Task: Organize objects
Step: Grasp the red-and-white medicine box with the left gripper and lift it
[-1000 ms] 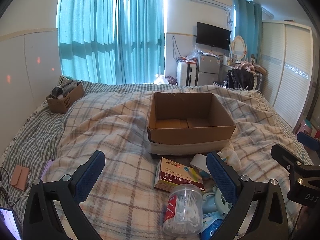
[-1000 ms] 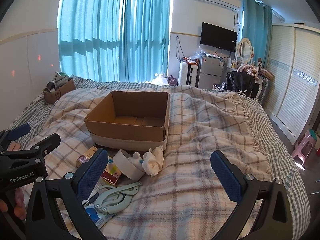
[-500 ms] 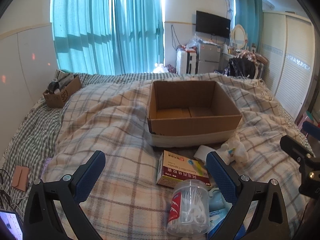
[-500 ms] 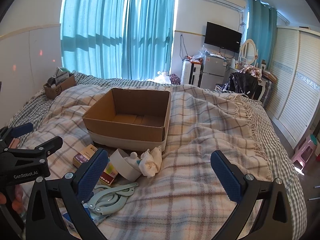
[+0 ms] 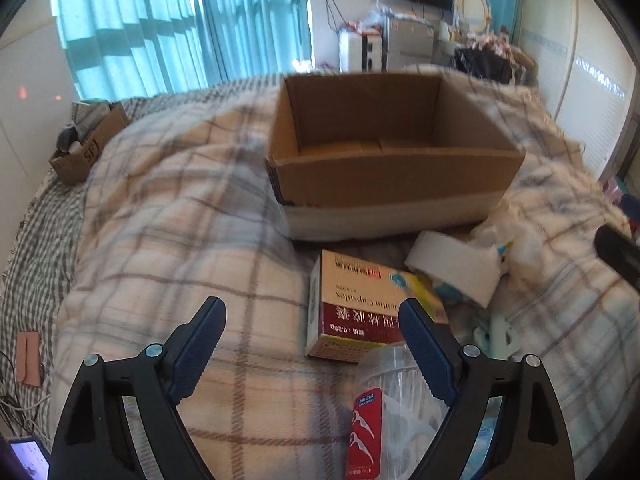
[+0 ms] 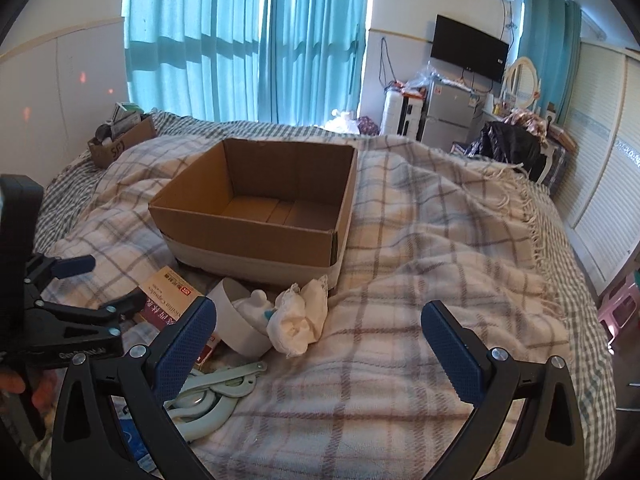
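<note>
Both grippers, left gripper (image 5: pixel 312 334) and right gripper (image 6: pixel 319 330), gape wide, holding nothing above the blanket (image 6: pixel 420 280).

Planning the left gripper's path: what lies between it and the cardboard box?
In the left wrist view, a medicine carton lies between the open left gripper and the cardboard box.

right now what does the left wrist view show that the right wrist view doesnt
Only the left wrist view shows the clear floss pick jar near the open left gripper, and a pink pouch at the bed's edge. Only the right wrist view shows the pale green clips, the pink stool and the open right gripper. Both show the empty cardboard box, the capsule box, the white paper cup and the crumpled tissue.
</note>
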A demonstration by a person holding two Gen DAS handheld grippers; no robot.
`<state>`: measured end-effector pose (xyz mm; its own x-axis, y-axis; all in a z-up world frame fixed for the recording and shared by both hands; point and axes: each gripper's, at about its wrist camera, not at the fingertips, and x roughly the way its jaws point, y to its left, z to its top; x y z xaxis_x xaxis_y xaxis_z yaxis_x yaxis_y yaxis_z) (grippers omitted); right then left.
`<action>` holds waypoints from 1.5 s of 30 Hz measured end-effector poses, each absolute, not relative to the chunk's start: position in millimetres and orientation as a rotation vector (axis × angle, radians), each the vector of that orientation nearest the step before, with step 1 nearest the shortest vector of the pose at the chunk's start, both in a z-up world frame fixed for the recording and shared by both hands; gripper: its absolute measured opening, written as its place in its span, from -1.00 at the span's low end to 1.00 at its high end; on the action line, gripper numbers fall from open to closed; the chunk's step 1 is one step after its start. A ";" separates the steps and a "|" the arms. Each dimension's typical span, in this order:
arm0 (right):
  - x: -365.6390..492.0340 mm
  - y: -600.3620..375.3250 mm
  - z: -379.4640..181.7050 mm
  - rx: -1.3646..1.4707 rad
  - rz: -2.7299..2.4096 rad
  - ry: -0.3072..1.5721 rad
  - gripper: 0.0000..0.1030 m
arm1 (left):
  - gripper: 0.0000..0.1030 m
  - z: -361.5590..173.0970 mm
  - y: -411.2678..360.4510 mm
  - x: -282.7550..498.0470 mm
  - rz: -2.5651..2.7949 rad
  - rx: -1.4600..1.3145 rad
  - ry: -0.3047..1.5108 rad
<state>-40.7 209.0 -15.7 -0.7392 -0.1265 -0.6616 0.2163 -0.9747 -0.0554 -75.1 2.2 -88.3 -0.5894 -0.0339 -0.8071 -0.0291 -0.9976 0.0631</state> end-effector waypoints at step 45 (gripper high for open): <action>-39.4 206.1 -28.0 1.106 -2.766 0.235 0.99 | -0.38 -80.6 24.4 -78.2 -3.000 1.524 0.066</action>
<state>-39.4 206.1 -28.0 -0.7159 -0.0833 -0.6932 0.1992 -0.9760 -0.0884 -78.2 24.4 -80.6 -0.5701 0.2151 -0.7929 -0.1801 -0.9744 -0.1348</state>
